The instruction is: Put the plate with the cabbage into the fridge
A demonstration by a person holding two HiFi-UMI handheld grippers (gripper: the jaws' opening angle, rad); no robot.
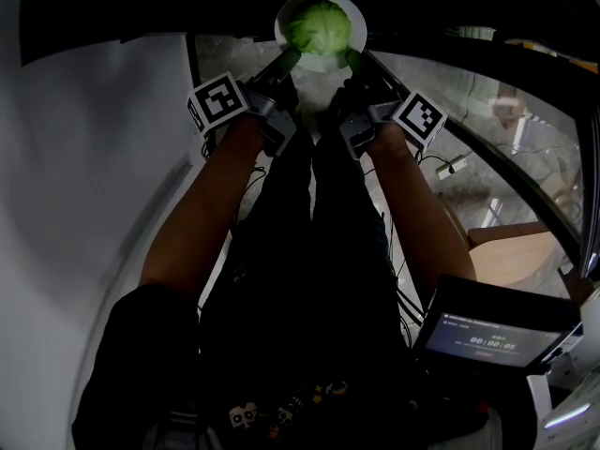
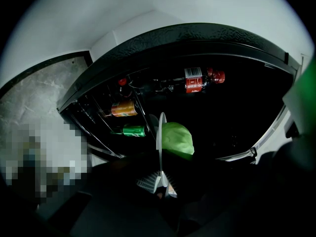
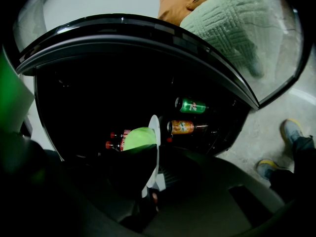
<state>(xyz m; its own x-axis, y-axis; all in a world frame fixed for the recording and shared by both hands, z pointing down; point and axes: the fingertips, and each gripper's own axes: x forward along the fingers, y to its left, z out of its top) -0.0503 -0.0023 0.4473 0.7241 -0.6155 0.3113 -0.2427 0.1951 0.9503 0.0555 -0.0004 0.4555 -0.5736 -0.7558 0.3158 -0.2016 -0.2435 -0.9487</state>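
You have the plate (image 1: 323,62) held roughly level at the open front of the fridge (image 2: 197,36). Your left gripper (image 1: 286,59) is clamped on the plate's left rim and your right gripper (image 1: 354,61) on its right rim. The plate is round and white with a shallow raised rim, and in both gripper views you see it edge-on as a thin pale line. The cabbage (image 1: 317,24) sits in its middle, a rounded pale green head with veined leaves that covers most of the plate. The fridge is black, stands open and is dark inside. The plate faces that opening, but you cannot tell whether it has crossed the fridge's front edge.
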